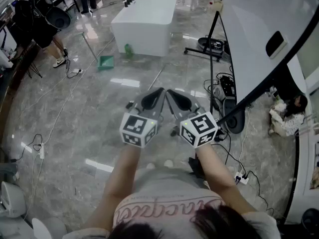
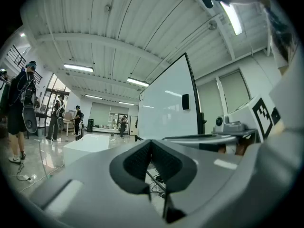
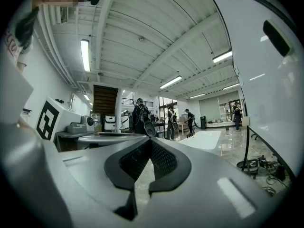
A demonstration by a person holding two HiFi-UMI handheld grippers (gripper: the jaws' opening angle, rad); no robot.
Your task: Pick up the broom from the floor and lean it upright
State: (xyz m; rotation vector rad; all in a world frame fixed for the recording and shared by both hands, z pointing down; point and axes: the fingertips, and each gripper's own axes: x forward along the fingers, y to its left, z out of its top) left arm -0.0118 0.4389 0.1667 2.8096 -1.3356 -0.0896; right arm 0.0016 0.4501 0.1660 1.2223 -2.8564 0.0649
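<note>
Broom with a green head (image 1: 105,62) is down on the grey marble floor (image 1: 75,128), ahead and to the left, near the corner of the white block (image 1: 147,19) and well apart from both grippers. The left gripper (image 1: 159,92) and the right gripper (image 1: 169,93) are held level, side by side in front of the person. Each has its jaws clenched together on nothing.

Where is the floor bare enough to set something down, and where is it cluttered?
Bare: the floor between the white block, the left tongs and the power strip. Crowded: the right side under the whiteboard, strewn with cables.
</note>
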